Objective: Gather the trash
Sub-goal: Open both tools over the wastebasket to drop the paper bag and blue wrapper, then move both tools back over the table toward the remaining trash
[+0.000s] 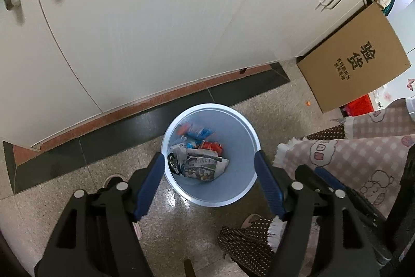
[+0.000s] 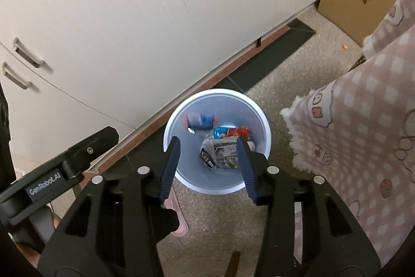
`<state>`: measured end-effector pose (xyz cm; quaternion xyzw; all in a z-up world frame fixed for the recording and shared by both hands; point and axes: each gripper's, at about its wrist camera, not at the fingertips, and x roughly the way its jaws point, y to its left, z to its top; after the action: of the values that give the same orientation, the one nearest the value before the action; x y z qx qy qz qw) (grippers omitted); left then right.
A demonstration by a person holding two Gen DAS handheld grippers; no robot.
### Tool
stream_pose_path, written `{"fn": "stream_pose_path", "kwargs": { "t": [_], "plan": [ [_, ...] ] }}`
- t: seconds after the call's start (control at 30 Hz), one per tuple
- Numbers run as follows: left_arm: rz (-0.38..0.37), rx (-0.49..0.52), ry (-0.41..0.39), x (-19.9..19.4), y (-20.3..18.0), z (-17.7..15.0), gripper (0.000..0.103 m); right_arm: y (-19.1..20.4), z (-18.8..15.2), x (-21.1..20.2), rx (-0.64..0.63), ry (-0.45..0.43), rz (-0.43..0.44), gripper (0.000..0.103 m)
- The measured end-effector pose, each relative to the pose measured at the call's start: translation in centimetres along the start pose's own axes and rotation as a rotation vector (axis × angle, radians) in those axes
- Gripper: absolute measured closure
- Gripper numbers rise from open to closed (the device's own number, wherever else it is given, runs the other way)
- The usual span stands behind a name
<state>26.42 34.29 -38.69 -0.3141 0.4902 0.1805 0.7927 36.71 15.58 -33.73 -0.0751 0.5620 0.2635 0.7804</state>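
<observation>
The cardboard box (image 1: 355, 59) that leans on the white cabinet (image 1: 145, 25) carries two big dark Chinese characters, 验货, and under them two lines of small print that cannot be read. In the right wrist view, the black body of the left hand-held gripper shows the words "GenRobot.AI" in white letters.

The light blue trash bin (image 1: 234, 188) stands on the speckled floor (image 1: 264, 105), near the dark skirting under the cabinet. Inside it lies the trash (image 1: 201, 162): a crumpled newspaper, blue and red snack wrappers and a dark packet.

The left hand-held gripper (image 1: 210, 157) points down over the bin. Its blue fingers (image 1: 149, 184) stand wide apart, one over each side of the rim, and nothing is between them. The right hand-held gripper (image 2: 207, 147) also hangs over the bin mouth, with the newspaper seen between its fingers (image 2: 170, 168) but far below them. Its jaws stand apart at a middle width and hold nothing.

A pink checked cloth (image 2: 363, 121) with cartoon figures hangs beside the bin.
</observation>
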Motion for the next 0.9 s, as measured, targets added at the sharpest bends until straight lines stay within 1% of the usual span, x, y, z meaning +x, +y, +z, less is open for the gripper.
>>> {"fn": "stream_pose_path", "kwargs": {
  "t": [0.1,0.2,0.3,0.4,0.43,0.5,0.57,0.6,0.67,0.7,0.73,0.8,0.83,0.87,0.9],
  "plan": [
    [-0.011,0.006,-0.021,-1.7,-0.6,-0.2,0.033,0.6,0.1,-2.3,-0.021,-0.039,-0.009,0.057],
    [-0.028,0.014,-0.056,-4.2,-1.3,-0.4,0.033,1.2,0.2,-5.3,-0.040,-0.089,-0.010,0.057],
    [-0.057,0.017,-0.109,-7.6,-2.1,-0.5,0.033,1.9,0.3,-9.7,-0.059,-0.165,-0.002,0.057],
    [-0.092,0.026,-0.193,-12.0,-3.1,-0.8,0.033,2.5,0.4,-14.0,-0.071,-0.244,0.018,0.056],
    [-0.107,0.033,-0.232,-13.9,-3.6,-1.0,0.033,2.7,0.4,-16.0,-0.075,-0.282,0.026,0.055],
    [-0.128,0.047,-0.280,-16.5,-4.7,-1.3,0.032,2.9,0.3,-19.3,-0.081,-0.344,0.039,0.054],
    [-0.149,0.085,-0.332,-19.6,-6.6,-1.7,0.031,2.8,0.1,-22.7,-0.085,-0.399,0.052,0.053],
    [-0.160,0.108,-0.357,-21.0,-7.7,-2.0,0.030,2.4,-0.1,-24.7,-0.080,-0.427,0.057,0.052],
    [-0.169,0.156,-0.392,-23.2,-10.0,-2.5,0.029,1.2,-0.5,-27.3,-0.066,-0.470,0.054,0.050],
    [-0.174,0.175,-0.402,-23.8,-10.9,-2.8,0.029,0.6,-0.6,-28.4,-0.057,-0.483,0.055,0.050],
    [-0.181,0.209,-0.417,-24.7,-12.6,-3.3,0.028,-0.7,-1.0,-30.1,-0.041,-0.506,0.047,0.049],
    [-0.176,0.267,-0.433,-25.5,-15.5,-4.2,0.028,-2.8,-1.6,-32.0,-0.023,-0.534,0.030,0.046],
    [-0.178,0.309,-0.442,-26.0,-17.5,-4.8,0.028,-4.1,-2.0,-33.2,-0.007,-0.550,0.017,0.046],
    [-0.184,0.340,-0.442,-26.2,-18.8,-5.3,0.028,-5.6,-2.4,-34.4,0.014,-0.564,0.006,0.045],
    [-0.197,0.372,-0.436,-26.3,-20.3,-5.7,0.028,-6.2,-2.9,-35.1,0.030,-0.574,-0.002,0.045]
  ]
}}
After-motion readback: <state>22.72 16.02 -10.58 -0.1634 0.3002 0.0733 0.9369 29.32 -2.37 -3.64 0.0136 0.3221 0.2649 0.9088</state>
